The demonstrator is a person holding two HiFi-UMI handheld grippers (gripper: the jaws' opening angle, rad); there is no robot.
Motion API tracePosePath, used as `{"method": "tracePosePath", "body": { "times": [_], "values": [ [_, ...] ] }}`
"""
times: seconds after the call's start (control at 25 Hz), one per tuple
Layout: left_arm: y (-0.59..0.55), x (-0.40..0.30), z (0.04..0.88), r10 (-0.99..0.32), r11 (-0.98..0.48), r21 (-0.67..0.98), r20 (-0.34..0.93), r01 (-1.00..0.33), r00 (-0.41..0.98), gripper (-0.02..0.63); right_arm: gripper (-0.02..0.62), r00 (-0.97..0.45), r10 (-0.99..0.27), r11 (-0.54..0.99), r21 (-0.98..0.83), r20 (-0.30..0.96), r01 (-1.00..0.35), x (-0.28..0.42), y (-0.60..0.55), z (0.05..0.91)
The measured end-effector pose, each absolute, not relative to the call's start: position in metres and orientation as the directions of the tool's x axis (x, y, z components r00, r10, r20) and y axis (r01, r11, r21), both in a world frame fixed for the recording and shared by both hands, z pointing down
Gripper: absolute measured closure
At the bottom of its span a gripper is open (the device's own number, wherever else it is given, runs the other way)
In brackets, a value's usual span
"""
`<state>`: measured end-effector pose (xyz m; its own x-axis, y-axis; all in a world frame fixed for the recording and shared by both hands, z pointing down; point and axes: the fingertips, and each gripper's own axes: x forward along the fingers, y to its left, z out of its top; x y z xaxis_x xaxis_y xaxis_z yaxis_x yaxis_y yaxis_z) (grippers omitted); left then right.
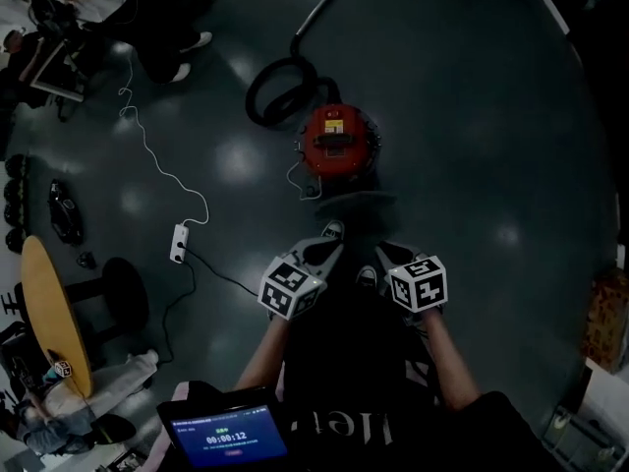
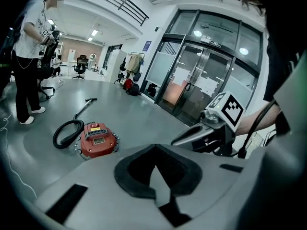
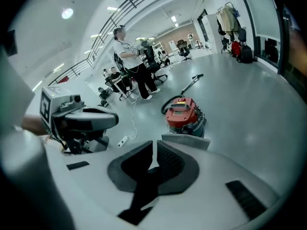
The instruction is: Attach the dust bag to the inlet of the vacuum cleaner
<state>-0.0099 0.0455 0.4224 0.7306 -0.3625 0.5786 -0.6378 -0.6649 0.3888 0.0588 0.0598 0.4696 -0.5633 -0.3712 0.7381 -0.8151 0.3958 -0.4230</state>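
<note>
Vacuum cleaner (image 1: 336, 142), red, stands on the floor at twelve o'clock from us, its black hose (image 1: 280, 87) coiled at its ten o'clock. Its yellow label is too small to read. A flat grey panel (image 3: 184, 142) lies at its six o'clock; whether that is the bag we cannot tell. Our left gripper (image 1: 324, 254) and right gripper (image 1: 391, 256) each have jaws pressed together on nothing. The tablet (image 1: 228, 429) at seven o'clock reads 00:00:12.

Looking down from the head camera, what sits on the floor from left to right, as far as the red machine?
From the left: wooden table → black stool → white power strip → red vacuum cleaner.
</note>
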Motion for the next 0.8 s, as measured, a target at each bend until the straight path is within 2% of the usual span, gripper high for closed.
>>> {"method": "tracePosePath", "body": {
  "times": [0.2,0.4,0.56,0.8],
  "values": [
    [0.122,-0.02,0.399,-0.42,-0.599,0.392,0.588,-0.698,0.691,0.601,0.554,-0.515,-0.385,0.461,-0.324,0.766,-0.826,0.068,0.102,0.442],
    [0.157,-0.041,0.379,-0.441,-0.557,0.418,0.584,-0.718,0.682,0.601,0.554,-0.545,-0.407,0.431,-0.372,0.733,-0.822,0.055,0.132,0.426],
    [0.159,-0.054,0.353,-0.483,-0.56,0.403,0.551,-0.723,0.681,0.601,0.553,-0.525,-0.417,0.47,-0.319,0.742,-0.823,0.047,0.153,0.418],
    [0.184,-0.097,0.332,-0.528,-0.552,0.372,0.537,-0.747,0.658,0.601,0.552,-0.563,-0.45,0.411,-0.399,0.693,-0.819,0.011,0.176,0.406]
  ]
}}
